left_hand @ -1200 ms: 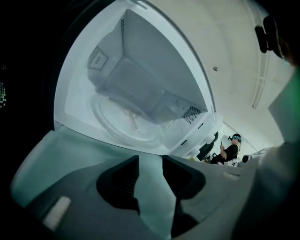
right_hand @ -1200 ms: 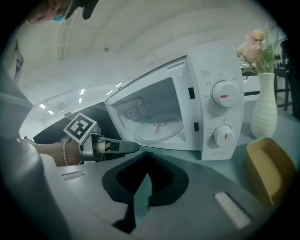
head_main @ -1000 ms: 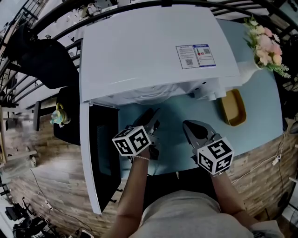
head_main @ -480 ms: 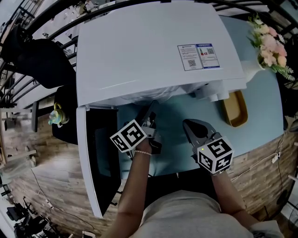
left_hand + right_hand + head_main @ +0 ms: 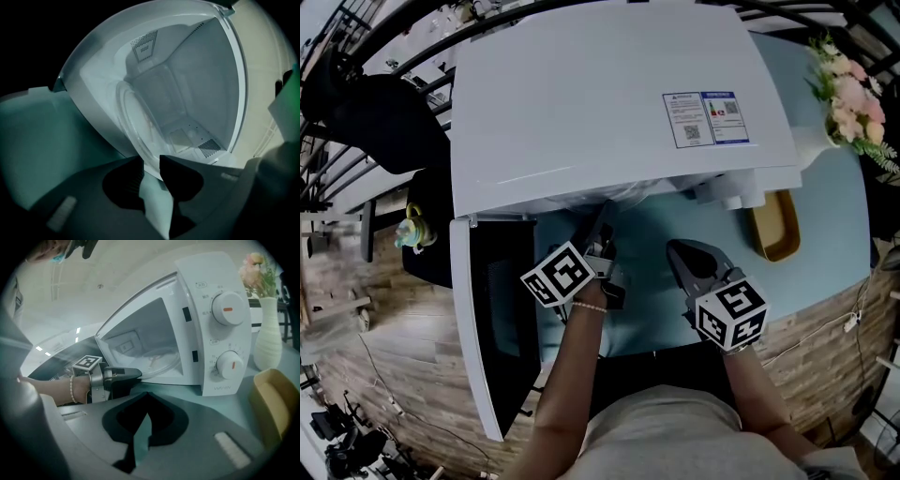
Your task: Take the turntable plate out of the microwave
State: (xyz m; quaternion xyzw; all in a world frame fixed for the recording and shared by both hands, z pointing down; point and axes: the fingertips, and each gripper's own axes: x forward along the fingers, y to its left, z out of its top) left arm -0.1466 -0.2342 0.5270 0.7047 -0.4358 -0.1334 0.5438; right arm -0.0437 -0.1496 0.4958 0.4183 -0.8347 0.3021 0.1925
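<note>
**A:** What is hard to see here?

**B:** In the head view, the top of the microwave (image 5: 600, 94) covers its cavity. The turntable plate (image 5: 127, 110) therefore shows clearly only in the two gripper views. It sits low inside the cavity, with its near rim at the opening. The door (image 5: 502, 319) stands swung open at the left.

**A:** And the hands?

**B:** The left gripper (image 5: 150, 162) reaches into the opening and is rolled to one side. Its jaws are narrow and closed on the plate's rim. The right gripper (image 5: 147, 397) hangs over the bench (image 5: 647, 309) in front of the microwave, tipped downward. Its jaws are together on nothing, apart from the plate.
</note>
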